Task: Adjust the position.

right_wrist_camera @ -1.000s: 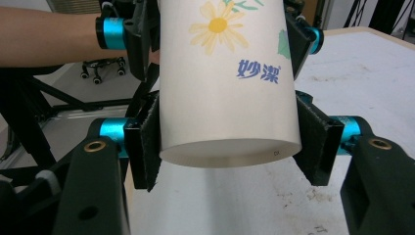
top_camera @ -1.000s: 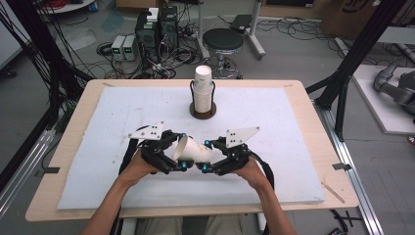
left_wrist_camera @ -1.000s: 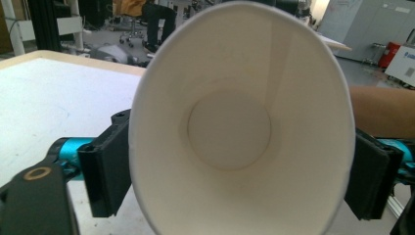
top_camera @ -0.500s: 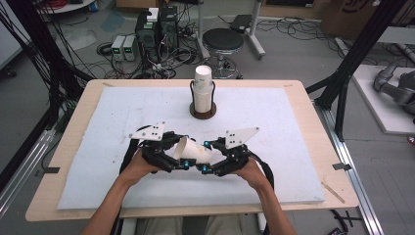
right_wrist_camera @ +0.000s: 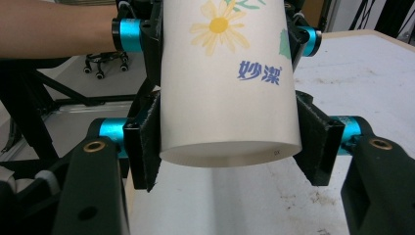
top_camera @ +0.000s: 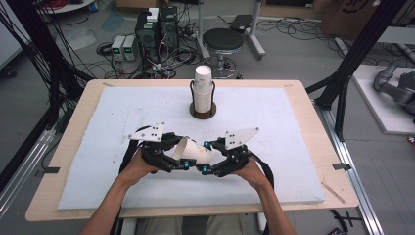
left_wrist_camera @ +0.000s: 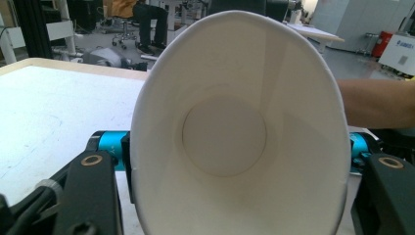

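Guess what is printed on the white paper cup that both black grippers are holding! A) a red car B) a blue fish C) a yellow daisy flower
C: in the right gripper view the white paper cup shows a yellow daisy flower above blue lettering, with pads pressing on both sides.

A stack of white cups (top_camera: 202, 88) stands upright in a dark holder (top_camera: 202, 111) on the white mat (top_camera: 293, 147).
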The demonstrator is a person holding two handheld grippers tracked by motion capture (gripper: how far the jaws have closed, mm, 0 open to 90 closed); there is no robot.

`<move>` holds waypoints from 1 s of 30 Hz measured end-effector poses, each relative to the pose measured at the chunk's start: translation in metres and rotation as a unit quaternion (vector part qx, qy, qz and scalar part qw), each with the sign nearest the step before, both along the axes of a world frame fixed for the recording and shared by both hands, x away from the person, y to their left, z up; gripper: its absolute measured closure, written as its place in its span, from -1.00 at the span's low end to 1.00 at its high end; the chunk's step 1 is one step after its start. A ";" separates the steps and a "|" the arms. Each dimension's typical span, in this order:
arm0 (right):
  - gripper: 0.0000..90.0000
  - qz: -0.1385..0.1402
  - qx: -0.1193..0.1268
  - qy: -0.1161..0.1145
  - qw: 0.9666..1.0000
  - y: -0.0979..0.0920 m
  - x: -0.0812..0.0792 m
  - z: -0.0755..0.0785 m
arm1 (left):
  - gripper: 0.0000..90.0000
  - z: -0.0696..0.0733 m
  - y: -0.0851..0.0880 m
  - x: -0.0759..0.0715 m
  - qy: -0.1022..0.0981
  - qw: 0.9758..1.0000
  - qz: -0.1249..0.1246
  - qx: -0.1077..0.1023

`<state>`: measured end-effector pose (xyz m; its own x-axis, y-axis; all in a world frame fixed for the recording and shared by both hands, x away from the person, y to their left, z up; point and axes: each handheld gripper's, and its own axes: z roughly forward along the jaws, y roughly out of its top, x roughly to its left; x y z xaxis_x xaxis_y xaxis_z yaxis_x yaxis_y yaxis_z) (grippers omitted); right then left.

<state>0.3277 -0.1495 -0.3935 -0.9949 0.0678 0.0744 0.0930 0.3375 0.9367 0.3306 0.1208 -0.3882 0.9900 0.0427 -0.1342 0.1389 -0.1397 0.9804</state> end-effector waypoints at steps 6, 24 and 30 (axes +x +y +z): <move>-0.44 -0.009 -0.009 0.000 1.000 0.001 0.000 -0.001 | -0.23 0.000 0.000 0.000 0.000 1.000 0.003 0.000; -0.60 -0.026 -0.025 0.004 0.999 0.002 -0.001 -0.001 | -0.23 0.003 0.004 -0.001 -0.001 1.000 0.015 0.011; -0.60 -0.054 -0.026 0.008 0.998 -0.005 -0.001 -0.004 | -0.23 0.006 0.007 0.000 -0.007 0.999 0.031 0.027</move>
